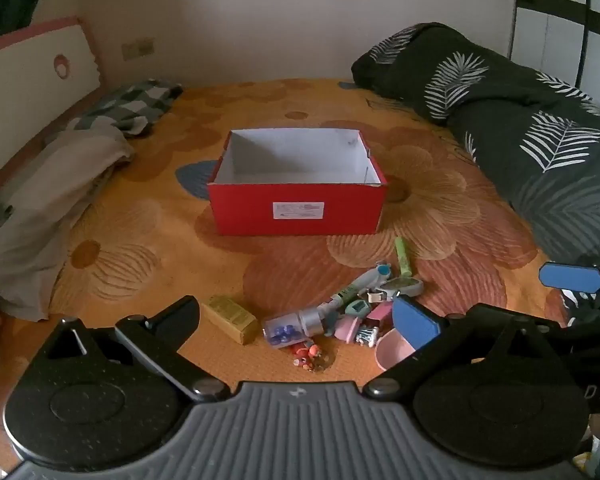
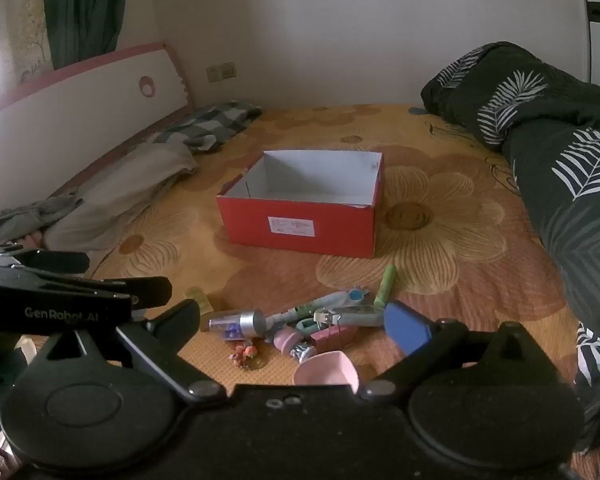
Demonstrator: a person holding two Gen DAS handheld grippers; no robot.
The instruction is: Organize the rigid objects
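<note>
The red shoebox (image 1: 300, 210) looked like matt cardboard, its inside plain white, with a paper label (image 1: 298, 210) stuck on the near wall. The bedsheet (image 1: 160, 248) under it was woven cloth with a fine, ribbed texture and a flower print. The dark duvet (image 1: 540, 128) looked like soft matt fabric. Among the small items, the vial (image 1: 290, 326) was clear glossy plastic with a shiny metallic cap, the pink cup (image 2: 327, 368) smooth plastic, and the gold box (image 1: 232, 318) slightly glossy card. The left gripper (image 1: 300, 320) had matt, stippled black plastic and a ribbed grey base; one fingertip (image 1: 414, 326) carried a smooth blue pad. The headboard (image 2: 80, 88) was smooth and painted.
</note>
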